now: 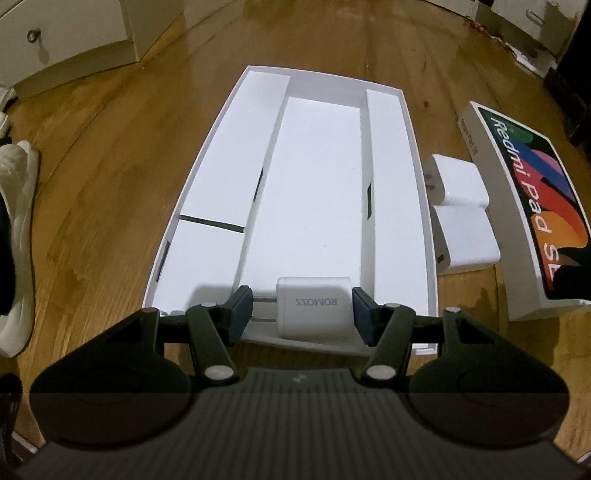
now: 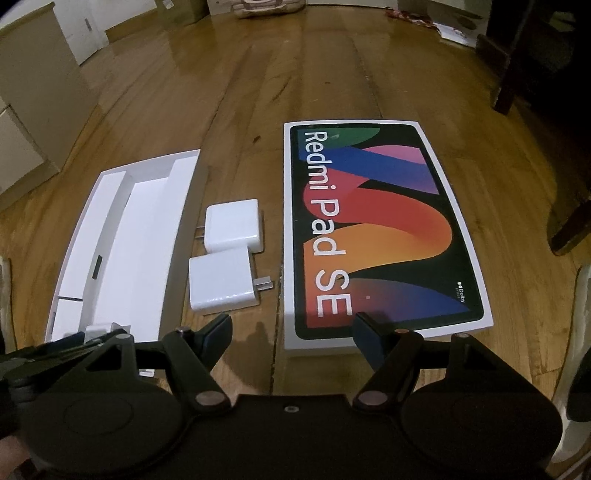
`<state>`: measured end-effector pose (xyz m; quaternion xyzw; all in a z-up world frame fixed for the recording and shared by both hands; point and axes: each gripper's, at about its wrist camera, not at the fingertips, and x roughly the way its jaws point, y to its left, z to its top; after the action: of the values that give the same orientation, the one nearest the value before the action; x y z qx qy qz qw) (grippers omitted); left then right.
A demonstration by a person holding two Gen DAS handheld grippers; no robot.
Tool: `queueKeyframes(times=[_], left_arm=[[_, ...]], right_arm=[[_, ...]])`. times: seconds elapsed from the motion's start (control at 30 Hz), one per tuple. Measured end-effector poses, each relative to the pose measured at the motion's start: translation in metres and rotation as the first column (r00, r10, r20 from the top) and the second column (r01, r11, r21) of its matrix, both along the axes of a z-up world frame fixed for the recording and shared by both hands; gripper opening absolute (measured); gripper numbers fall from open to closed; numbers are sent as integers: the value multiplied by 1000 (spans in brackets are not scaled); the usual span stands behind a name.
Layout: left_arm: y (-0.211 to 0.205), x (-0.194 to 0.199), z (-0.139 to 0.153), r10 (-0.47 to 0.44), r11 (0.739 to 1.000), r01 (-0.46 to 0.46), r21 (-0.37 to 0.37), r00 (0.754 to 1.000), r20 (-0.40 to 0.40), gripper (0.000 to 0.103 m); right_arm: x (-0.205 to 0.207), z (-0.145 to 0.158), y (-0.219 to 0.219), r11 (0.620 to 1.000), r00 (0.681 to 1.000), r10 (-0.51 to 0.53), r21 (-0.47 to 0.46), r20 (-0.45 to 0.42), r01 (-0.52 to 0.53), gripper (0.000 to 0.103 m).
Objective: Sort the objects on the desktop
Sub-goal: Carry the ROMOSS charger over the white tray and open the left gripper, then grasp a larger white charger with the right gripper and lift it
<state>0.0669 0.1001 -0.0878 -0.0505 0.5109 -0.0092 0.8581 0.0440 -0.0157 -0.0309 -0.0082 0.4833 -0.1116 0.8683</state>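
Note:
A white ROMOSS charger (image 1: pixel 314 308) lies at the near end of the middle compartment of the open white box tray (image 1: pixel 421 177). My left gripper (image 1: pixel 302 312) is open around it, one pad by its prongs, the other close to its far end; no clear squeeze shows. The tray (image 2: pixel 88 206) and the left gripper (image 2: pixel 74 339) also show in the right wrist view. Two white chargers (image 2: pixel 232 230) (image 2: pixel 223 284) lie on the floor between the tray and the Redmi Pad SE box lid (image 2: pixel 373 225). My right gripper (image 2: pixel 291 332) is open and empty above the floor.
Wooden floor (image 2: pixel 295 74) all around. White cabinet (image 1: pixel 66 40) at the far left, white shoe (image 1: pixel 16 184) at the left edge. Dark furniture legs (image 2: pixel 569 206) at the right. Clutter and papers along the far wall (image 2: pixel 454 33).

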Motion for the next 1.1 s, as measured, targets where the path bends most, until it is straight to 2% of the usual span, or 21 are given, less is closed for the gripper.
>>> queueKeyframes(times=[0.07,0.13,0.17,0.23,0.27,0.3,0.4,0.47,0.53,0.57,0.7,0.8,0.93,1.03,1.1], left_arm=[[-3,1,3,-5,1000,5,23,1000,-15,58],[-11,2,21,-12,999,14,49,999,-43,60],[-14,2,34,-26,999,27,46,999,-19,62],[-20,-1,68,-69,997,64,47,993,93,76],[-22,-3,81,-73,996,65,63,989,132,89],[-23,-3,91,-70,995,59,80,986,149,93],[-29,0,108,-94,991,74,113,979,183,93],[-28,4,102,-105,992,91,91,980,166,93],[-24,10,84,-88,996,84,41,990,107,93],[-22,11,74,-69,997,67,33,994,80,93],[-14,20,43,11,1000,-10,12,1000,-22,93],[-13,23,47,17,999,-17,-38,1000,-7,93],[-17,15,62,-30,996,34,-83,998,51,94],[-14,14,58,-44,993,46,-105,999,27,94],[-9,15,52,-37,992,36,-117,999,-1,94]], right_arm=[[1,-2,1,1000,1000,2,-2,-5,-2,77],[1,-4,2,1000,1000,6,-2,-7,-6,77],[2,-5,2,1000,1000,9,0,-6,-9,77],[3,-6,2,1000,1000,15,7,-2,-15,77],[3,-6,2,1000,1000,20,10,7,-20,77],[2,-5,3,1000,999,23,6,33,-23,77],[4,-1,12,998,995,55,-30,78,-52,77],[6,-2,18,995,992,94,-41,88,-90,77],[10,-7,24,990,986,138,-28,89,-136,75],[12,-9,26,987,984,159,-27,84,-157,71],[13,-19,35,966,972,232,-124,44,-225,66],[15,-19,34,964,968,242,-130,61,-232,66],[27,-26,38,958,961,272,-107,58,-265,71],[36,-40,47,938,948,318,-151,15,-313,71],[41,-46,48,937,945,327,-128,-1,-325,71]])
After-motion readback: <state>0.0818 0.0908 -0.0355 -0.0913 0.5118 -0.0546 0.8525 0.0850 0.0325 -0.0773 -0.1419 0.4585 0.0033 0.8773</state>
